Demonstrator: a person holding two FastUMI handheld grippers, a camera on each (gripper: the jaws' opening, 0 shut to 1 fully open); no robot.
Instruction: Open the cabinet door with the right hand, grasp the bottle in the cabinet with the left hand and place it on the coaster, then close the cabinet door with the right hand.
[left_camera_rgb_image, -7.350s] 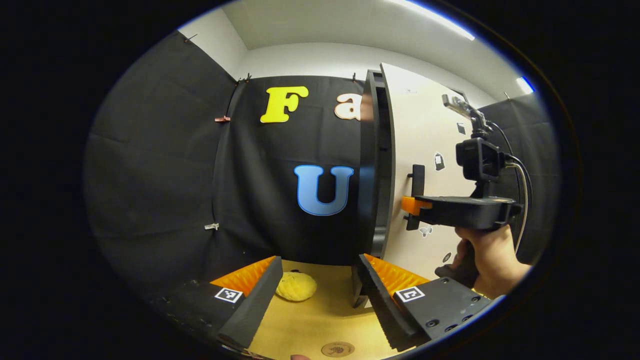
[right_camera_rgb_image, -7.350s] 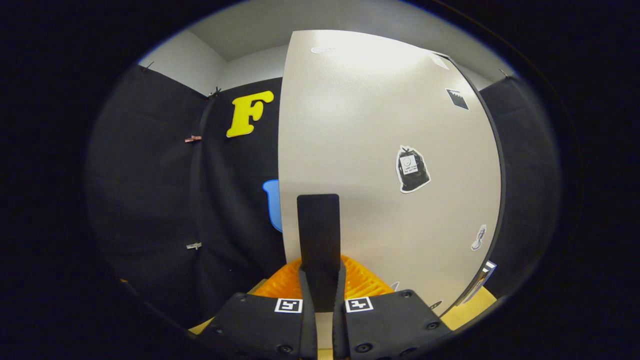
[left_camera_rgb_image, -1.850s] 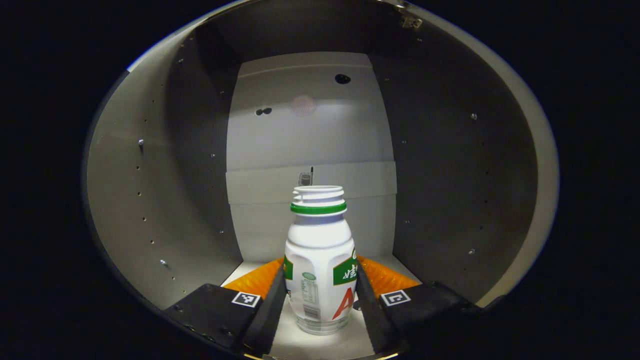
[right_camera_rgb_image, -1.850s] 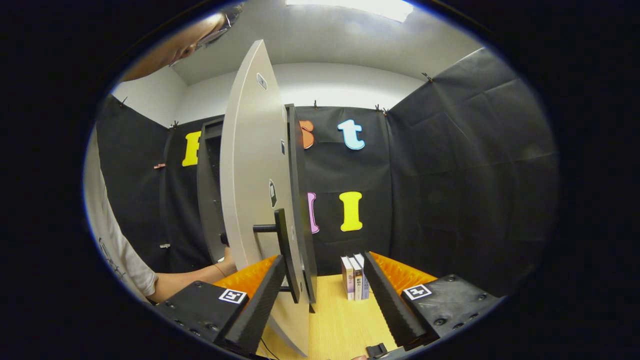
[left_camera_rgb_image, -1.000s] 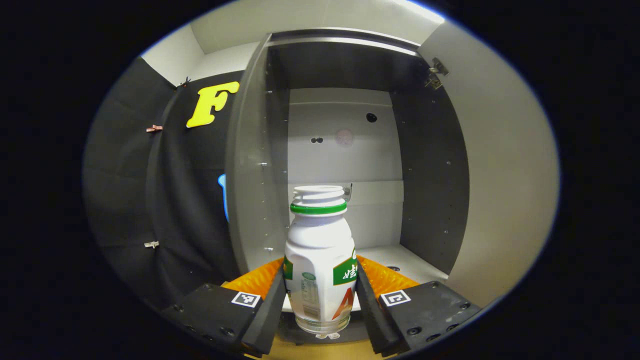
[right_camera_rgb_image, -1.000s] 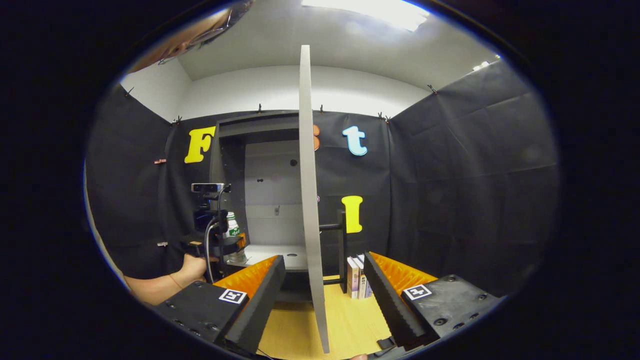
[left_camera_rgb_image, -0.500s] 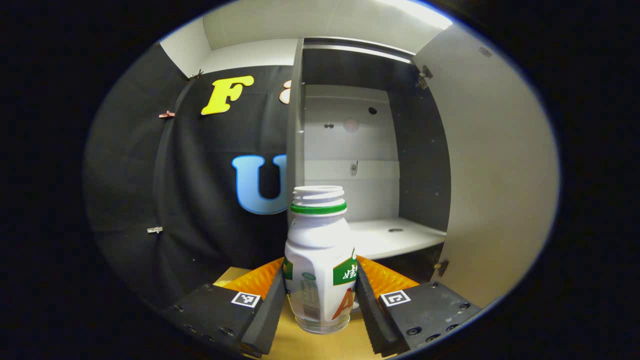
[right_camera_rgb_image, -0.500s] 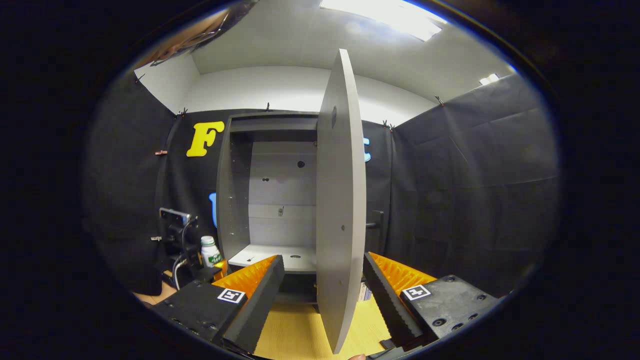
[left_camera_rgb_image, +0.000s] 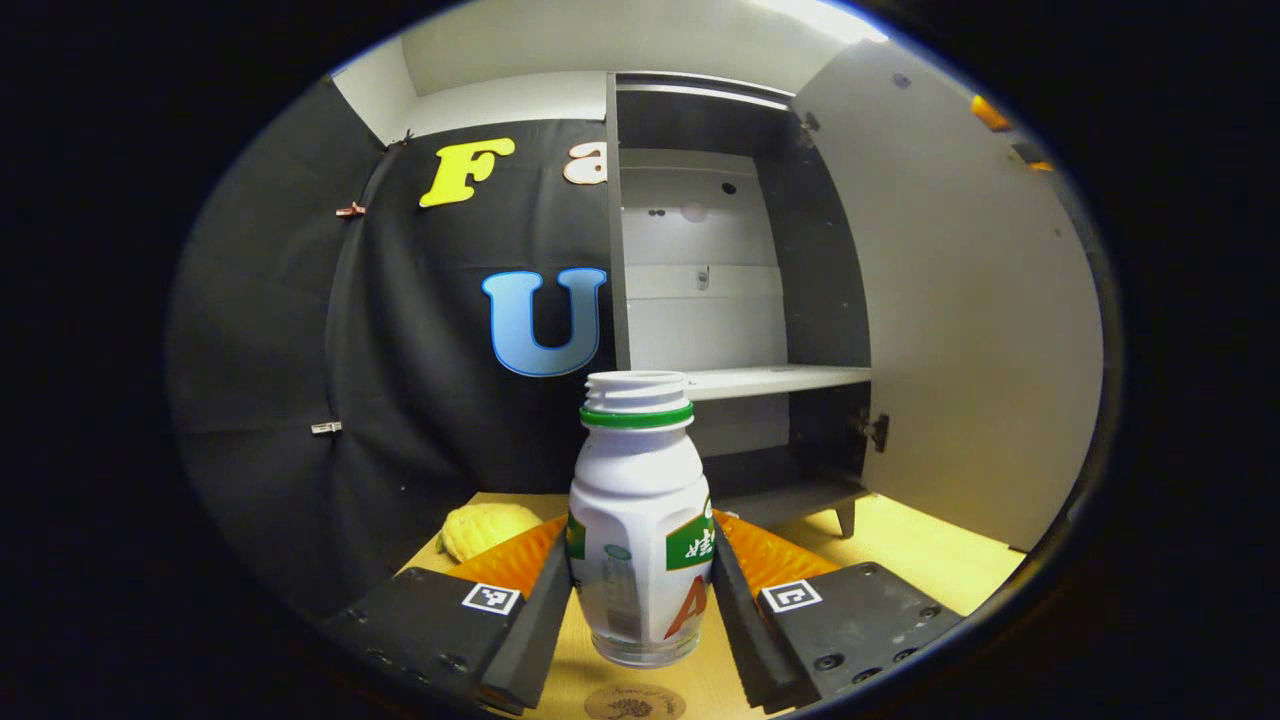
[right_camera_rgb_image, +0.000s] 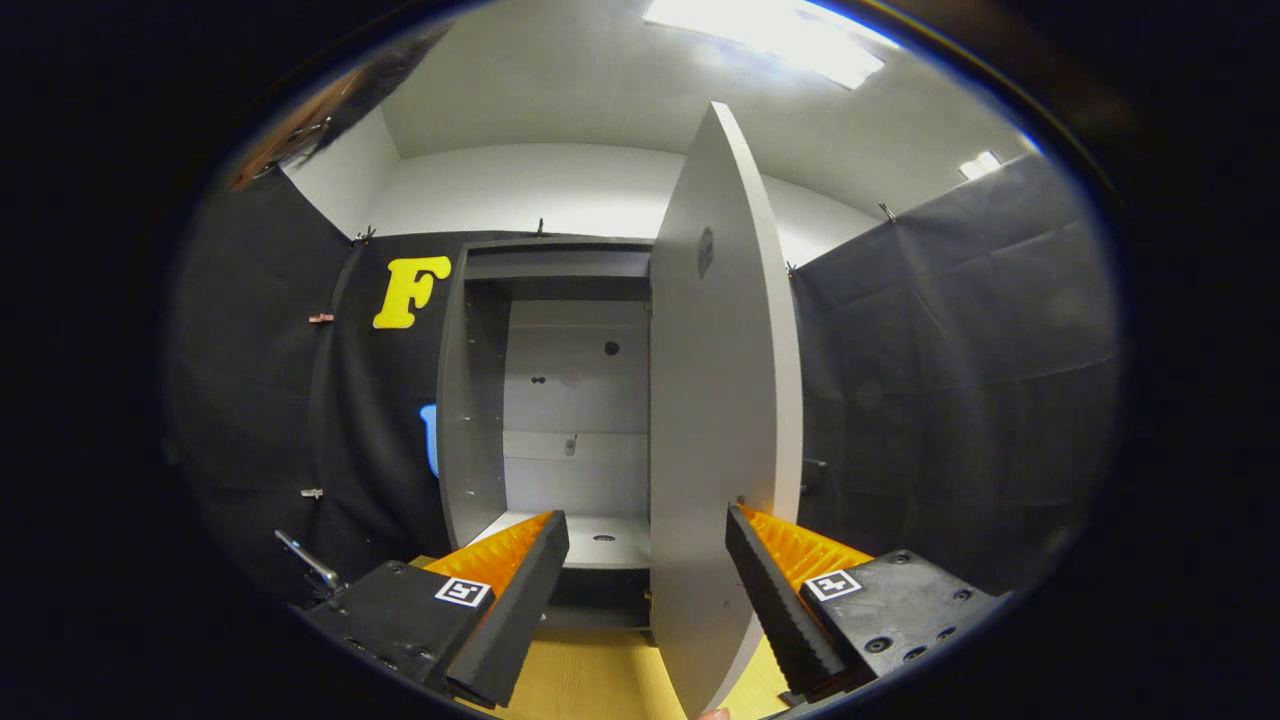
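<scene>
The left hand-held gripper (left_camera_rgb_image: 640, 610) pinches the upright white bottle (left_camera_rgb_image: 638, 520), whose label writing is unreadable, just above the coaster (left_camera_rgb_image: 634, 702) on the surface (left_camera_rgb_image: 930, 555). The right hand-held gripper (right_camera_rgb_image: 647, 590) is spread before the open cabinet door (right_camera_rgb_image: 725, 400).

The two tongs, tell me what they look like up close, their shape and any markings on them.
The left tongs and right tongs match: two long fingers with toothed, ridged inner faces, mounted on dark flat blocks fastened with round screws. Each block carries a small square black-and-white marker.
</scene>
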